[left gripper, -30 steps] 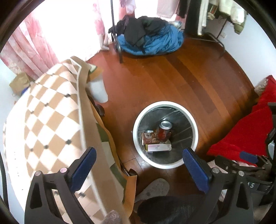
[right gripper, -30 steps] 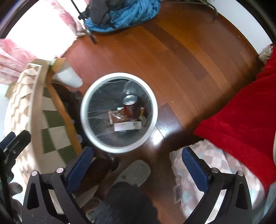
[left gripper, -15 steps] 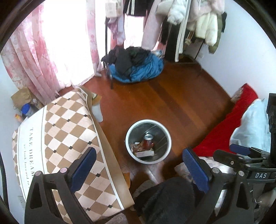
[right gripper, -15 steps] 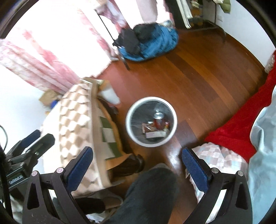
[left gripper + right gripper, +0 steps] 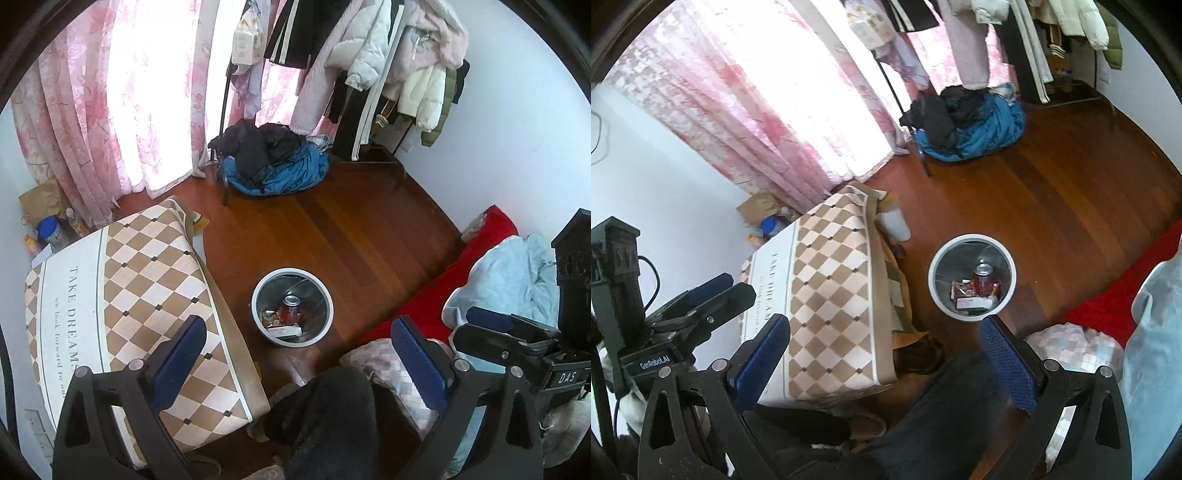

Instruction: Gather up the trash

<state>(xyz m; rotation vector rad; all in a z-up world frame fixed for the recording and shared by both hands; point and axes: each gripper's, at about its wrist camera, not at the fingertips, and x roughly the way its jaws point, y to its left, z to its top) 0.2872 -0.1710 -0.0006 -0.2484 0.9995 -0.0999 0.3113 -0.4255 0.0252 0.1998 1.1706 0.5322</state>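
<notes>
On the dark wooden floor (image 5: 332, 229) of a bedroom, the left wrist view shows a round white bin (image 5: 292, 312) standing between a table with a brown-and-cream checked cloth (image 5: 147, 295) and a red blanket (image 5: 443, 291). A red can (image 5: 290, 309) stands upright inside the bin among wrappers and a flat white box. The left gripper (image 5: 299, 363) hangs high above with its blue-padded fingers spread wide and nothing between them. Pink curtains (image 5: 110, 110) cover a bright window, coats hang on a rack (image 5: 388, 66), and a blue and black heap of clothes (image 5: 273, 162) lies on the floor below. The right wrist view looks down on the same bin (image 5: 971, 277), the can (image 5: 983, 277) upright in it, just beside the table's cloth (image 5: 831, 288). The right gripper (image 5: 886, 358) is also wide apart and empty, held over a dark trouser leg (image 5: 942, 413). The curtains (image 5: 768, 103) and clothes heap (image 5: 971, 125) lie beyond, well apart from the bin.
</notes>
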